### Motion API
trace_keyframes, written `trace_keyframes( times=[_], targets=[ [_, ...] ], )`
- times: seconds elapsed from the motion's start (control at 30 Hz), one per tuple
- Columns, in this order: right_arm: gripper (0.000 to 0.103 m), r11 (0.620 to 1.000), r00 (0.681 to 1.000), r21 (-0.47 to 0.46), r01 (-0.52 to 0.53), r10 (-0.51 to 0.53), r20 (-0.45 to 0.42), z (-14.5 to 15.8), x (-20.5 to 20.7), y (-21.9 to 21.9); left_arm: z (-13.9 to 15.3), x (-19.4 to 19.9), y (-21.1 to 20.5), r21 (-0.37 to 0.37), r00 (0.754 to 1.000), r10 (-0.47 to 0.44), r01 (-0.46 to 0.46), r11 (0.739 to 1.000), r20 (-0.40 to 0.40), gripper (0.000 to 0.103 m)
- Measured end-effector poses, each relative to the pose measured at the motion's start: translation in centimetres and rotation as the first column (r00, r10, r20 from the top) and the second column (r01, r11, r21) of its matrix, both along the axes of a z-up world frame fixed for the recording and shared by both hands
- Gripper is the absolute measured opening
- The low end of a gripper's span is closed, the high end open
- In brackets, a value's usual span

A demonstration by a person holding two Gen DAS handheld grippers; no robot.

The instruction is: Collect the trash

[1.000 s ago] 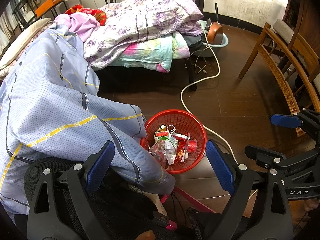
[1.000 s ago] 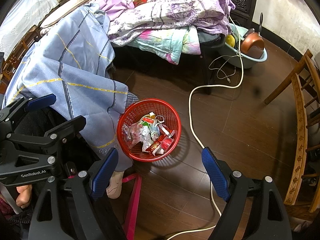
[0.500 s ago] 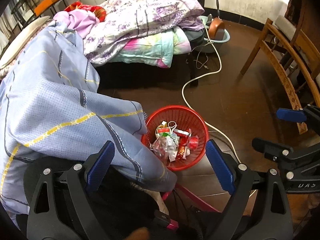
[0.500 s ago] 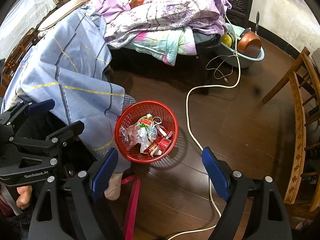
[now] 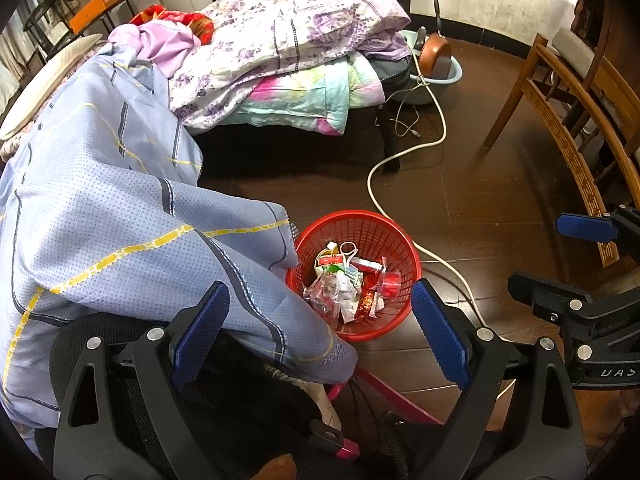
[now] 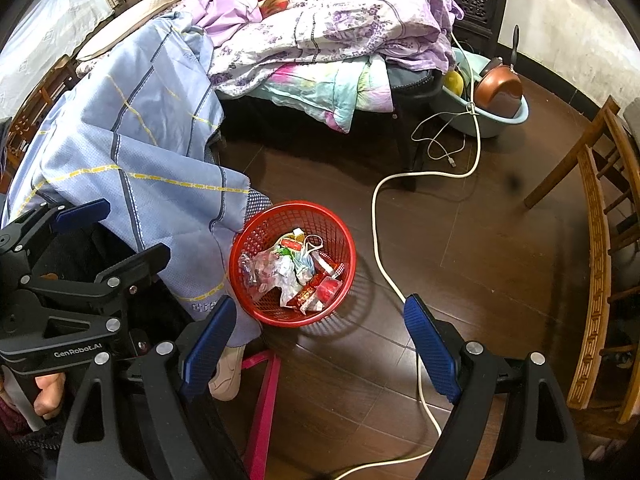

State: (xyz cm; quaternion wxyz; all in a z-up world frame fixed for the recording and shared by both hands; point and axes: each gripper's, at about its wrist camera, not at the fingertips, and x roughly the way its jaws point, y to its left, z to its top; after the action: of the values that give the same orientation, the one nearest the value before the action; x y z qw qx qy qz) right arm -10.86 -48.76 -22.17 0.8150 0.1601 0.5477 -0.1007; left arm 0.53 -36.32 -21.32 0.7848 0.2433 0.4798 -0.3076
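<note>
A red mesh basket stands on the dark wood floor, partly under a hanging blue sheet. Inside lies trash: clear plastic wrap, white paper, red wrappers, a face mask. My left gripper is open and empty, held above the basket's near side. My right gripper is open and empty, above the floor just in front of the basket. Each gripper shows at the edge of the other's view.
A blue sheet drapes over a black chair at left. A bed with quilts stands behind. A white cable runs across the floor. A basin with a pan and wooden chairs are at right. Pink legs below.
Both views have drifted slightly upward and back from the basket; it sits a little lower in the left view. Both grippers stay open and empty.
</note>
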Motion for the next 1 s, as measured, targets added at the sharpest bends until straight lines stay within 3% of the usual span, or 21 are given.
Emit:
trace_keyframes(
  times=[0.8, 0.9, 1.0],
  targets=[
    [0.084, 1.000, 1.000, 0.000, 0.002, -0.002, 0.003, 0.0, 0.0, 0.1, 0.1, 0.1, 0.0, -0.007, 1.000, -0.008, 0.008, 1.000, -0.001, 0.089],
    [0.084, 1.000, 1.000, 0.002, 0.007, -0.007, 0.006, 0.0, -0.1, 0.1, 1.1, -0.7, 0.3, -0.028, 0.996, -0.009, 0.012, 1.000, 0.087, 0.089],
    [0.084, 1.000, 1.000, 0.003, 0.013, -0.013, 0.010, 0.0, -0.1, -0.1, 0.7, -0.7, -0.1, 0.000, 0.997, -0.025, 0.025, 1.000, 0.077, 0.089]
  ],
)
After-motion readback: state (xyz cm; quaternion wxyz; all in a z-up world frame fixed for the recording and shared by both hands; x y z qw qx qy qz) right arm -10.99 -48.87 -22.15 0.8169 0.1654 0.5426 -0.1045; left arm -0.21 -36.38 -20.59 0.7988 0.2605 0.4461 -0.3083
